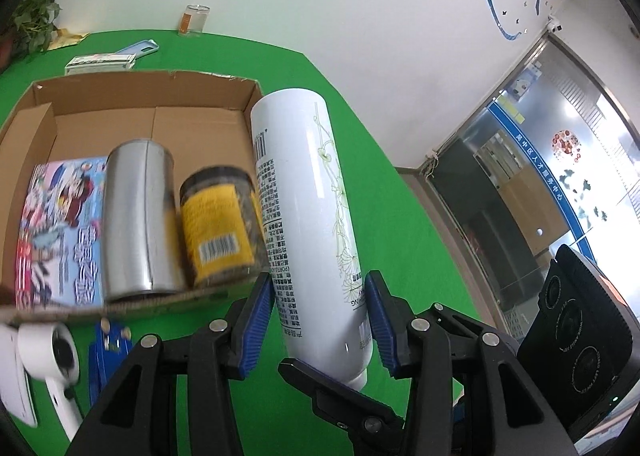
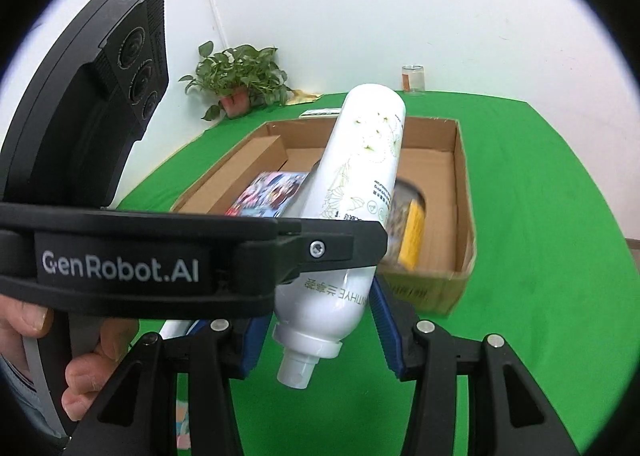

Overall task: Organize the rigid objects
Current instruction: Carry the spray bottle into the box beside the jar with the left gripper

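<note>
Nearest, the left hand-held gripper (image 1: 320, 316) clamps one white bottle (image 1: 308, 215) low on its body, held above the green surface (image 1: 400, 256); the right hand-held gripper (image 2: 316, 330) straddles it, jaws spread. Held so low, it could pivot and slip. Beyond, one cardboard box (image 1: 140, 95) holds one metal can (image 1: 138, 223), one jar (image 1: 218, 223), one picture box (image 1: 60, 232).

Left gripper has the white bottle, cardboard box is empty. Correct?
Not quite. The cardboard box is not empty. The left wrist view shows a silver can, a yellow-labelled jar and a colourful printed carton lying inside it. The rest holds: the left gripper has the white bottle between its pads.
</note>
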Motion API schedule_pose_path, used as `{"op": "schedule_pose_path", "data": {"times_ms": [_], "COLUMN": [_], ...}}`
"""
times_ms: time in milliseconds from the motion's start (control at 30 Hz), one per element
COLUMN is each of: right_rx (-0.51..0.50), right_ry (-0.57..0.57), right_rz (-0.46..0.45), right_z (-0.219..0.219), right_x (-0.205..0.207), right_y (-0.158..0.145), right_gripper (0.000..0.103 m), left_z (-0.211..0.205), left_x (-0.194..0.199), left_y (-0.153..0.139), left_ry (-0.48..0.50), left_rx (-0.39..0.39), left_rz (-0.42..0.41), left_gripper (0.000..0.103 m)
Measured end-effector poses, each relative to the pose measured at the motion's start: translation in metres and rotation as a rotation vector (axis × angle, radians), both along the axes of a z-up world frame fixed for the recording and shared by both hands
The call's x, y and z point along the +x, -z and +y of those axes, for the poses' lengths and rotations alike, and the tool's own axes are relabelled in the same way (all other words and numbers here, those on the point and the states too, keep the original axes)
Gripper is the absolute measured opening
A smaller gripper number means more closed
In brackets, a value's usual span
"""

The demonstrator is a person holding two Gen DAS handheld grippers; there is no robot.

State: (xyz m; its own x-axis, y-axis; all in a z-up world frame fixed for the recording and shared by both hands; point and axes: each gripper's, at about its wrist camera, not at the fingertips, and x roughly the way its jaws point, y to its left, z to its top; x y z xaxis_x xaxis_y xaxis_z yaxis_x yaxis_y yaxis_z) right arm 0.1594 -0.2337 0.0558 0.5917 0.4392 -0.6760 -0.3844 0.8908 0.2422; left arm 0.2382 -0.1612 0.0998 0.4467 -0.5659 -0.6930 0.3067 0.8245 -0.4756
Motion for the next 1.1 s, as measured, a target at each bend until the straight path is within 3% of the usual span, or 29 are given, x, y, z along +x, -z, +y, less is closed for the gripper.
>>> {"op": "schedule_pose_path", "data": {"times_ms": [133, 233, 500, 800, 1033, 1100], "right_rx": [-0.027, -0.037, -0.074, -0.113, -0.099, -0.101], "right_ry": [-0.013, -0.023, -0.051, -0.039, -0.023, -0.010], "right_rz": [0.014, 0.049, 0.099, 0.165, 0.186, 0.182], "right_z": [-0.006, -0.011, -0.023, -0.023, -0.030, -0.033], "right_x": [0.032, 0.061, 0.094, 0.118, 0.120, 0.116], "right_y": [-0.010, -0.009, 0.016, 0.058, 0.061, 0.060], "right_gripper": [0.047, 0.047, 0.047, 0.047, 0.047, 0.047], "left_z": [-0.007, -0.015, -0.036, -0.049, -0.062, -0.063], "left_x": [0.041, 0.077, 0.145, 0.186, 0.201, 0.205], "left_y": [-0.015, -0.015, 0.022, 0.076, 0.081, 0.078], "left_ry": [0.003, 0.000, -0.005, 0.002, 0.009, -0.007], "left_rx": [0.028, 0.024, 0.015, 0.025, 0.050, 0.047], "left_rz": [-0.012, 0.027, 0.124, 0.230, 0.258, 0.260], "left_gripper": [0.044, 0.044, 0.044, 0.043, 0.044, 0.049]}}
